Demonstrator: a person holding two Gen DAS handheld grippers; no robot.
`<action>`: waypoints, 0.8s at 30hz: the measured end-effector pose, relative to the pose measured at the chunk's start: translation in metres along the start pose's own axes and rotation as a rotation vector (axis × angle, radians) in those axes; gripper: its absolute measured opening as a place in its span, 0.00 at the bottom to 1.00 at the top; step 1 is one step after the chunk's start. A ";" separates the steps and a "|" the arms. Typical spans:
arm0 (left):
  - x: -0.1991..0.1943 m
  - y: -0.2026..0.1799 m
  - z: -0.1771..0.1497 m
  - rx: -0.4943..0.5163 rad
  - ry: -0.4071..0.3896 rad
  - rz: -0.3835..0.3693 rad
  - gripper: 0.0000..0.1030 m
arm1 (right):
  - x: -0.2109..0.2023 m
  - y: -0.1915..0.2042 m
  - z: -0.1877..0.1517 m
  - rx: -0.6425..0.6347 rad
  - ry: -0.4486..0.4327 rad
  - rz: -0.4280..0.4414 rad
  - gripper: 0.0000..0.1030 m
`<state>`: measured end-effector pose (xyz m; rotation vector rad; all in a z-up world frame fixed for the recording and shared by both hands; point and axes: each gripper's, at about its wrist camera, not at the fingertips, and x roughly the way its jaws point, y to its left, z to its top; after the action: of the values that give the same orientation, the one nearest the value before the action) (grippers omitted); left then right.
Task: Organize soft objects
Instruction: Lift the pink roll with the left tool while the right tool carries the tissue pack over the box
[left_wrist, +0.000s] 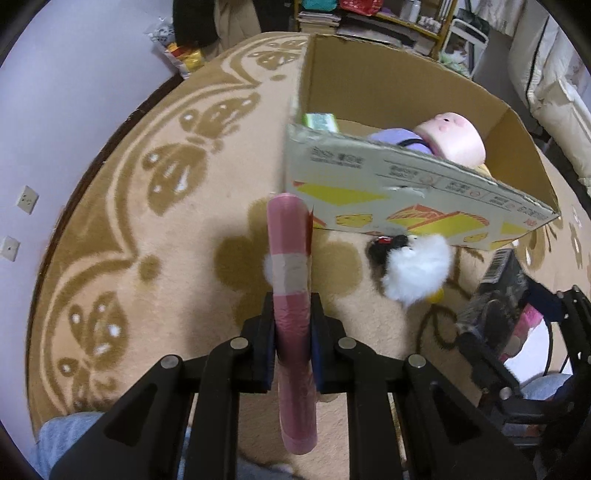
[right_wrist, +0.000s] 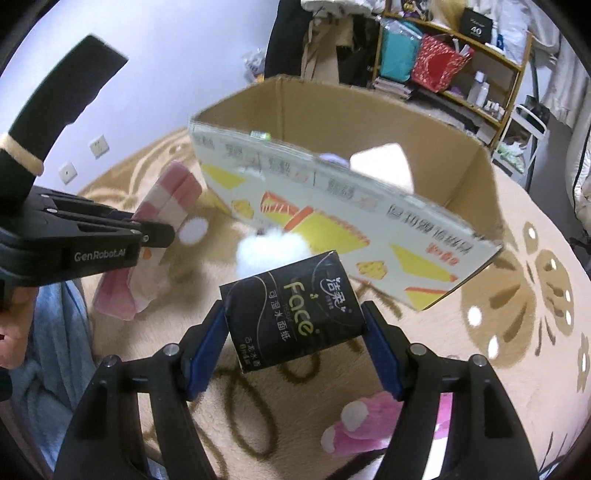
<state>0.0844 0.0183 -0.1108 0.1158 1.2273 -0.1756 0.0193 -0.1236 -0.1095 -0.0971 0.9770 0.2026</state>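
Left gripper (left_wrist: 293, 354): clamped on pink-and-white striped plush slipper (left_wrist: 290, 258), before open cardboard box (left_wrist: 406, 192). Right gripper (right_wrist: 295, 343): pinching black tissue pack (right_wrist: 291, 310), before same box; white fluffy toy (left_wrist: 417, 273) against box front.

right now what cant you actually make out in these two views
- Cardboard box contents: in the left wrist view its near wall hides all but the top of the pink doll and a green packet.
- White fluffy toy: in the right wrist view the black tissue pack covers its lower part.
- Pink plush: the right gripper hides part of it.
- Box print: blurred in both views.
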 end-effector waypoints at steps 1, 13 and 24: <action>-0.005 0.003 0.002 -0.009 -0.014 0.023 0.14 | -0.005 -0.001 0.000 0.000 -0.014 -0.002 0.73; -0.085 0.005 0.026 0.012 -0.276 0.073 0.13 | -0.044 -0.004 0.018 0.034 -0.199 -0.021 0.73; -0.143 -0.011 0.036 0.070 -0.484 0.052 0.13 | -0.073 -0.012 0.034 0.073 -0.336 -0.059 0.73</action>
<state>0.0689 0.0111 0.0359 0.1554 0.7357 -0.1880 0.0099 -0.1390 -0.0298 -0.0229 0.6450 0.1237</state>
